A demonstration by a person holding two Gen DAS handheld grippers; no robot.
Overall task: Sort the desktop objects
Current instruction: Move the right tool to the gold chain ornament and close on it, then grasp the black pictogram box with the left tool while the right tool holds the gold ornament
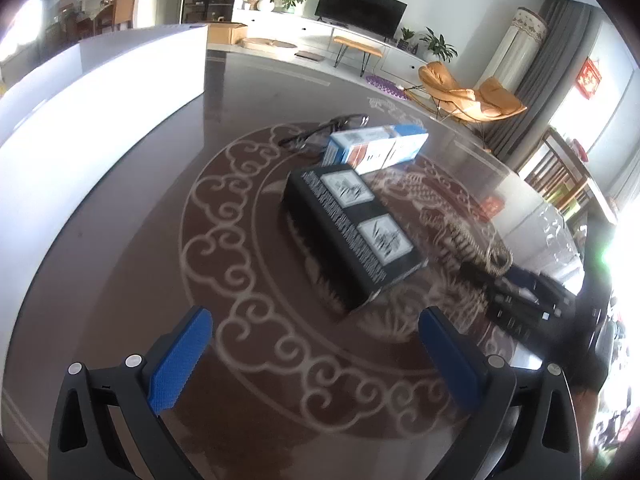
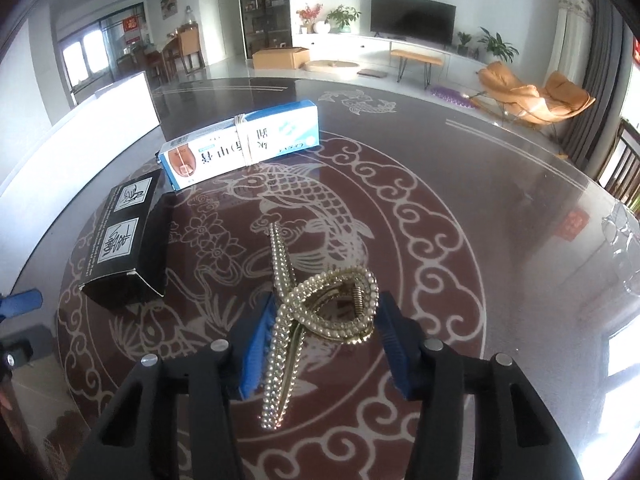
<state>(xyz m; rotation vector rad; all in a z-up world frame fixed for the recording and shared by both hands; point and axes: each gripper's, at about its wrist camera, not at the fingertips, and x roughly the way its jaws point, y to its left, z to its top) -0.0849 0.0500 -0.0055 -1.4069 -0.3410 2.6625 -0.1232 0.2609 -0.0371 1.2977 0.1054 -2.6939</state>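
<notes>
A gold hair clip (image 2: 282, 268) studded with pearls and rhinestones lies on the glass tabletop, its looped end between the blue pads of my right gripper (image 2: 327, 303), which touch it on both sides. The left wrist view shows the same clip (image 1: 490, 254) at the right with the dark right gripper (image 1: 520, 300) on it. My left gripper (image 1: 315, 316) hangs open above the table with nothing between its fingers. A black box (image 1: 352, 232) (image 2: 120, 240) lies ahead of it. Beyond that is a blue-and-white carton (image 1: 376, 148) (image 2: 240, 144) with a rubber band around it.
Dark-framed glasses (image 1: 320, 132) lie behind the carton. A tall white box (image 1: 100, 92) (image 2: 80, 132) stands along the table's left side. The round table (image 2: 460, 220) has a koi and cloud pattern under glass. A glass object (image 2: 624, 240) sits at the right rim.
</notes>
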